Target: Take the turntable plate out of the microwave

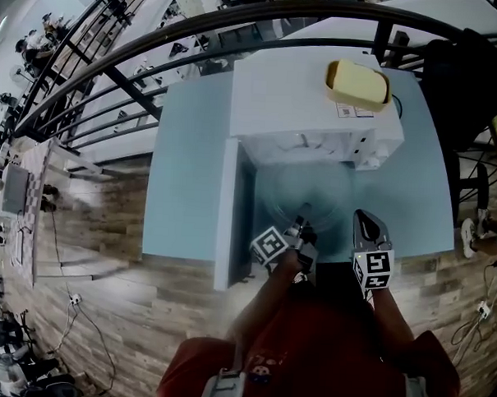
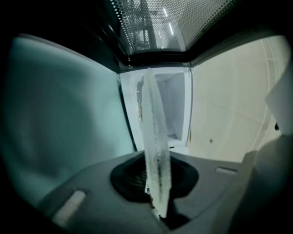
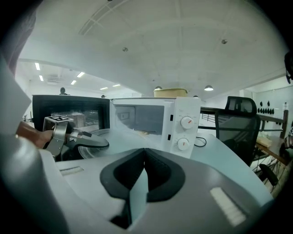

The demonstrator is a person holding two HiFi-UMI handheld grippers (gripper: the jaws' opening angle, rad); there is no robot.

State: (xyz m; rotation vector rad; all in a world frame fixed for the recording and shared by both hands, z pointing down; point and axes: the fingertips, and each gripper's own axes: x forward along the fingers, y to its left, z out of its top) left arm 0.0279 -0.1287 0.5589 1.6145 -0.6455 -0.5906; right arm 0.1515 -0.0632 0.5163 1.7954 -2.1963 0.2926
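Observation:
The glass turntable plate (image 1: 302,202) hangs blurred over the light blue table (image 1: 188,166), just in front of the white microwave (image 1: 310,106). The microwave's door (image 1: 229,217) stands open to the left. My left gripper (image 1: 300,231) is shut on the plate's near rim. In the left gripper view the plate (image 2: 154,146) shows edge-on between the jaws of my left gripper (image 2: 158,201), with the microwave's cavity (image 2: 176,109) behind it. My right gripper (image 1: 361,219) sits at the plate's right side, shut, with nothing clearly between the jaws. The right gripper view shows my right gripper (image 3: 137,183) facing the microwave (image 3: 183,123) and the plate (image 3: 98,139).
A yellow lidded container (image 1: 357,83) rests on top of the microwave. A black office chair (image 3: 238,123) stands to the right of the table. A dark railing (image 1: 114,72) runs behind the table, and wooden floor (image 1: 104,302) lies at its near side.

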